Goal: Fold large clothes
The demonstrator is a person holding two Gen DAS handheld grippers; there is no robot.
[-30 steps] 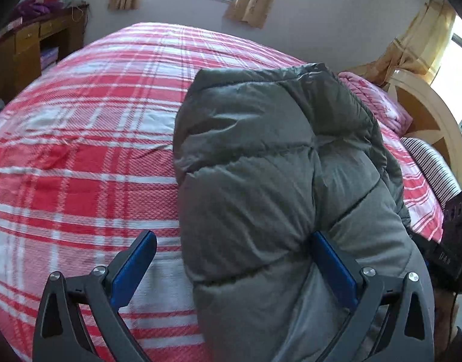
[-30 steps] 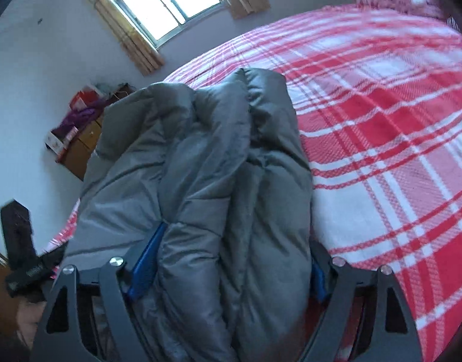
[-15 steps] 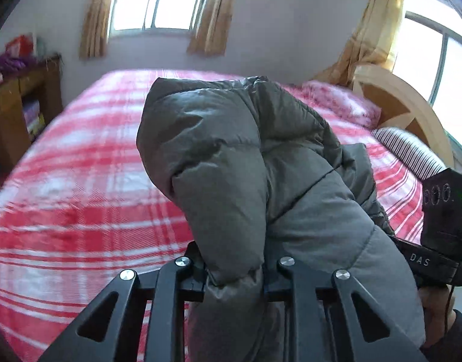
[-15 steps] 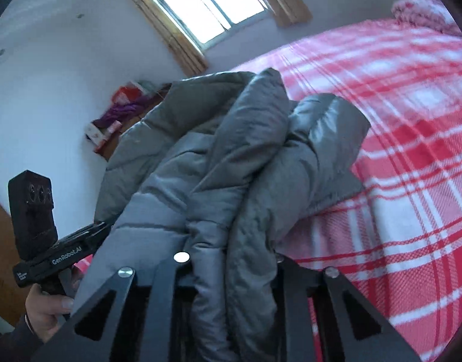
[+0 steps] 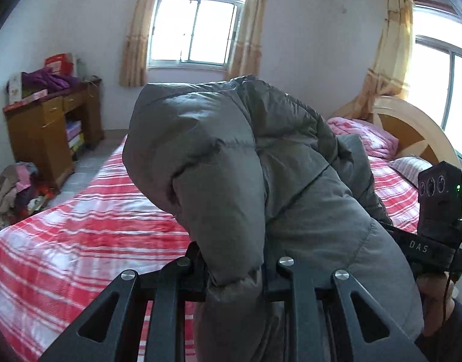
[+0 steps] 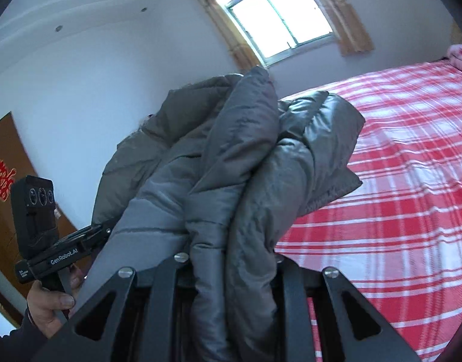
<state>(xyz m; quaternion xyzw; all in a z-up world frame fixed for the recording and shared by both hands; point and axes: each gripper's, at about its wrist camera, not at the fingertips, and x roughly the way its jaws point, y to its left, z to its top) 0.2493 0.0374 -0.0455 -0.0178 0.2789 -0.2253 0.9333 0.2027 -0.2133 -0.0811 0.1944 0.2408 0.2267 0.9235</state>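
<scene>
Home bedroom: plaid-covered bed point(image 5: 80, 241), wooden dresser point(image 5: 40, 138), curtained window point(image 5: 197, 27).

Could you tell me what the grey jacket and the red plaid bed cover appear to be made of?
Grey jacket: likely smooth synthetic shell over puffy filling, given its slight sheen and stitched quilted bulges. Red plaid bed cover: apparently matte woven cloth, perhaps cotton; the weave is too fine to confirm.

Red plaid bedspread point(image 5: 80, 229), wooden dresser point(image 5: 40, 138) (purple clothes point(image 5: 48, 79) on top), curtained window point(image 5: 196, 31), curved headboard point(image 5: 412, 132), pink pillow point(image 5: 367, 135)
</scene>
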